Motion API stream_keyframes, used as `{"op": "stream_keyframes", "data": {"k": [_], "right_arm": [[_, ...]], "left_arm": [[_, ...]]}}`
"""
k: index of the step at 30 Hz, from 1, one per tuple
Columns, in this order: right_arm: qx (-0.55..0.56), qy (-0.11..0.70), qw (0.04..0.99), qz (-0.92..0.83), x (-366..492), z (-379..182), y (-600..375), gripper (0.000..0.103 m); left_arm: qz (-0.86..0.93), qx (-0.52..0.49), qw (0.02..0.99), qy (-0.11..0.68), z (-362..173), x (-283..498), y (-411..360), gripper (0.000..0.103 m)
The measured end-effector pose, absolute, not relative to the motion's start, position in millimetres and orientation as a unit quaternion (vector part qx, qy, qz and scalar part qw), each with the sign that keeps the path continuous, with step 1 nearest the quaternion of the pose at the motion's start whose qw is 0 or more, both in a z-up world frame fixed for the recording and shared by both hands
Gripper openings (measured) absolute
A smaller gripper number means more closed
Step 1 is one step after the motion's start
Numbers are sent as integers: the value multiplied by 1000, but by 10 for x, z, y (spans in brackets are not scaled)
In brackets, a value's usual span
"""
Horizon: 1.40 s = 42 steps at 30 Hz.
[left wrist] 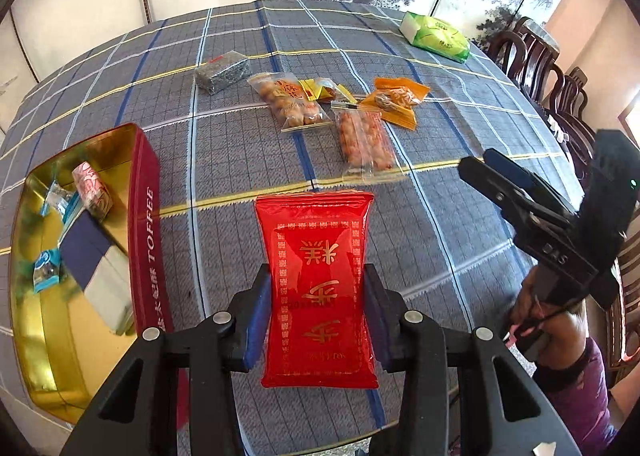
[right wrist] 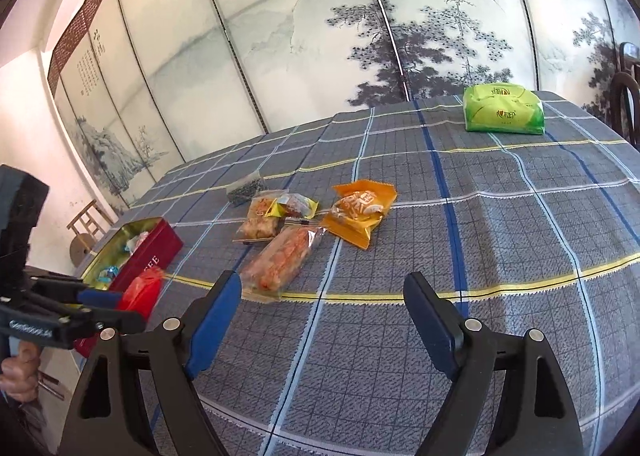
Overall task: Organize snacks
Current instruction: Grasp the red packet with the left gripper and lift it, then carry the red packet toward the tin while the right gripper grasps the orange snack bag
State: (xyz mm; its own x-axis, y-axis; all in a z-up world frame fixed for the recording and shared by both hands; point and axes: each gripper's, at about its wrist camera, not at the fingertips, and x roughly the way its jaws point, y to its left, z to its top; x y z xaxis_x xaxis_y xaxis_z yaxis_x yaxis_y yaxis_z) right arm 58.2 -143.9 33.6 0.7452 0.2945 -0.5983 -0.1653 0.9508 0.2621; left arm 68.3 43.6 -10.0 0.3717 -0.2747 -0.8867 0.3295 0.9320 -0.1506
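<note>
Red snack packet (left wrist: 318,288) with gold characters sits pinched between the blue pads of the left gripper (left wrist: 316,288), its long sides pressed in by the two fingers and its crimped top edge pointing away over the plaid tablecloth (left wrist: 440,216). To the left of it, near the table edge, stands the open red toffee tin (left wrist: 146,216), gold inside, holding a pink-wrapped sweet (left wrist: 93,190) and small blue-wrapped ones (left wrist: 46,270). Farther out, mid-table, lie a dark grey packet (left wrist: 223,70), two clear bags of orange-brown balls (left wrist: 290,102) (left wrist: 366,142), a small yellow packet (left wrist: 324,90) and an orange packet (left wrist: 396,100), close together. A green pack (left wrist: 436,36) lies at the far right, well apart from the rest.

The right gripper (right wrist: 322,320) hovers over bare cloth with its fingers spread wide and nothing between them; the nearest clear bag (right wrist: 280,264) lies just beyond its left finger.
</note>
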Motion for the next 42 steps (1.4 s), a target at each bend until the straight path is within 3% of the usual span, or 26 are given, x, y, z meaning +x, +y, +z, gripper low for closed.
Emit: {"op": "stream_keyframes", "data": {"k": [9,21,22,23,24,26,29,42], "right_arm": [[78,369,920,105,758,330,-1385,83],[91,417,902,66,1829,155,-1436,83],[90,421,900,66,1885,120,-1427,77],[82,428,898,62,1938,80,-1407,57],[79,438,893,67,1981,43,-1386,49],[60,441,892,78,2003,40,-1315,47],[44,435,895,85,1914,55,-1273,36],[54,397,916,-6,971,220,-1866,36]], "left_arm": [[-197,24,840,506,130,421,591,39],[-191,11,855,481,367,369,785,39],[-189,10,856,481,377,374,803,39],[-188,9,857,480,385,375,815,39],[-187,9,857,480,390,378,827,39],[-183,6,858,480,397,381,857,39],[-180,-2,859,479,422,383,923,39],[-105,-23,884,454,656,380,1756,39]]}}
